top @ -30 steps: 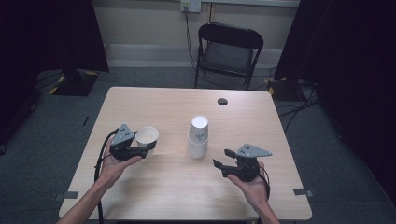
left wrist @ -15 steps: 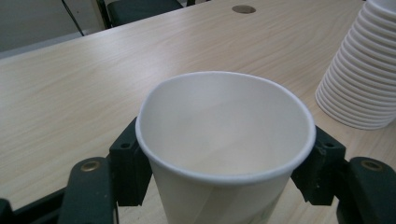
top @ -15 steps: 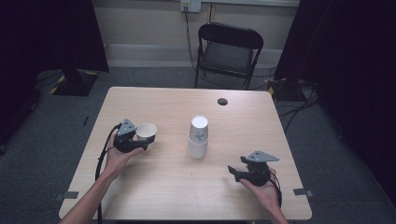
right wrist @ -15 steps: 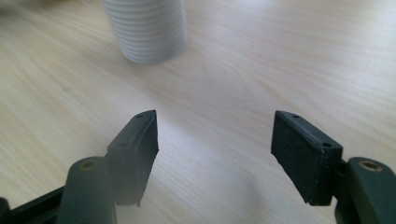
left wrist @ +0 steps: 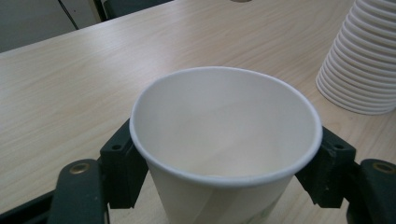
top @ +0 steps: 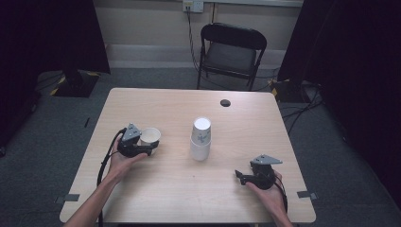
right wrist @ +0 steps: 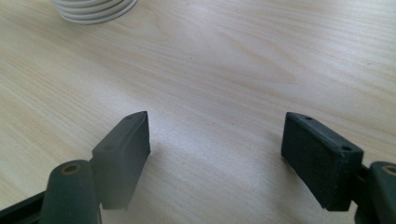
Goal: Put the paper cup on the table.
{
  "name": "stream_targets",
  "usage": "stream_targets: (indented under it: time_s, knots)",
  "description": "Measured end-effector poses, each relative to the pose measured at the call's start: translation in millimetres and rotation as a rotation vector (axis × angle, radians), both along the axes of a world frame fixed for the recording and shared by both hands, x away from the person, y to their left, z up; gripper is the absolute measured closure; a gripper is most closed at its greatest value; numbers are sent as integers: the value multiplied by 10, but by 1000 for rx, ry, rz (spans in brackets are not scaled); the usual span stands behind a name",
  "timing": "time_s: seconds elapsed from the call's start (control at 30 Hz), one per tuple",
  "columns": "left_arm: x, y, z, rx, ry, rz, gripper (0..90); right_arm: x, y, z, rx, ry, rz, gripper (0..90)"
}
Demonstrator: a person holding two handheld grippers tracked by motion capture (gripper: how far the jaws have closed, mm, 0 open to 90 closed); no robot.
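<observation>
Left gripper view: paper cup [left wrist: 224, 144] is flanked by jaws that have just been opening, pads [left wrist: 122, 163] beside its wall at frame centre. Right gripper [right wrist: 217, 154] is spread wide, just been opening, nothing between.

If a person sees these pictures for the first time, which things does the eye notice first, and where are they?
First comes the tall stack of white paper cups, upside down at the middle of the table. Next is the single paper cup, standing upright at the table's left between the jaws of the left gripper, which have just been opening. The right gripper rests open and empty near the front right corner.
</observation>
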State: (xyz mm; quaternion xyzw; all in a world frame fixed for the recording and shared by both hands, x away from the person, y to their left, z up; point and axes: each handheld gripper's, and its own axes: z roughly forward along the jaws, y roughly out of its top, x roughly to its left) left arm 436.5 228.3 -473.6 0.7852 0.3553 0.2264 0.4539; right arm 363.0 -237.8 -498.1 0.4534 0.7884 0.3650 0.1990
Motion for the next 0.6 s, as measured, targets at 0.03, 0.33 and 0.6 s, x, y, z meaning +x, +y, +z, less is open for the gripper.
stream_targets:
  time_s: [0.03, 0.33, 0.6]
  knots:
    - [-6, 5, -1, -2, 12, 0, 264, -2, 7, -4, -12, 4, -3, 234]
    - [-29, 38, -33, 5, 58, 1, 157, -3, 17, -6, -26, 2, -17, 230]
    - [-145, 144, 20, 27, 85, 16, 158, -2, 17, -6, -26, 2, -17, 229]
